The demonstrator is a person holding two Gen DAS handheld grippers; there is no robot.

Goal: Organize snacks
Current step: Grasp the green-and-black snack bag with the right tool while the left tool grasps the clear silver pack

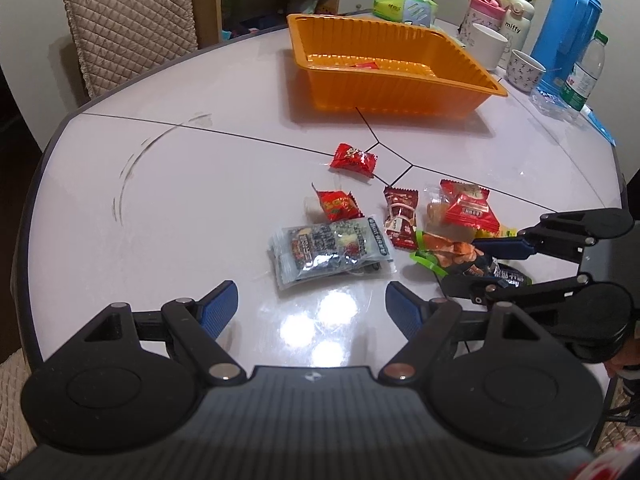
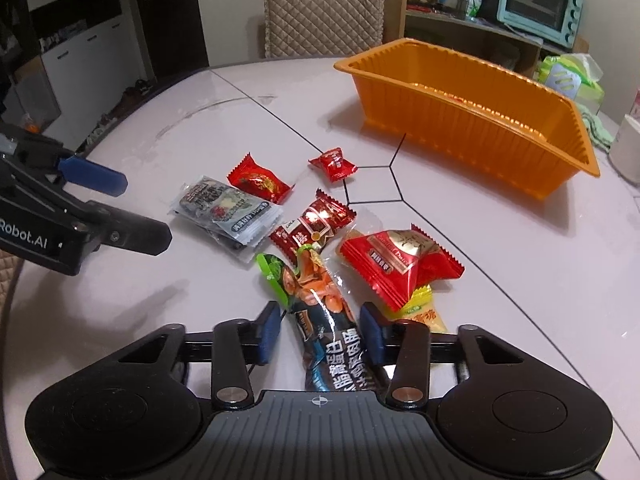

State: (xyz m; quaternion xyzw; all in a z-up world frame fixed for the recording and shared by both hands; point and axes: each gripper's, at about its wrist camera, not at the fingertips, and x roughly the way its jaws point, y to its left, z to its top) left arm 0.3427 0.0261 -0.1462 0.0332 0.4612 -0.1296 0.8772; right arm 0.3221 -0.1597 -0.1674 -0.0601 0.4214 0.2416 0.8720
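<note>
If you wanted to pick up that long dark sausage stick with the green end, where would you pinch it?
Across its narrow width, near the dark end of the sausage stick, coming from above and from the near table edge. It lies flat and long, pointing away, so the right gripper already straddles it, fingers either side. The far green end overlaps other wrappers, so I'd avoid it.

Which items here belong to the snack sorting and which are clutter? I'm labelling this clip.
Job:
orange tray
sausage stick
red biscuit packet
grey seaweed packets
red candies

Lying about:
blue thermos
water bottle
cups
tissue pack
</note>
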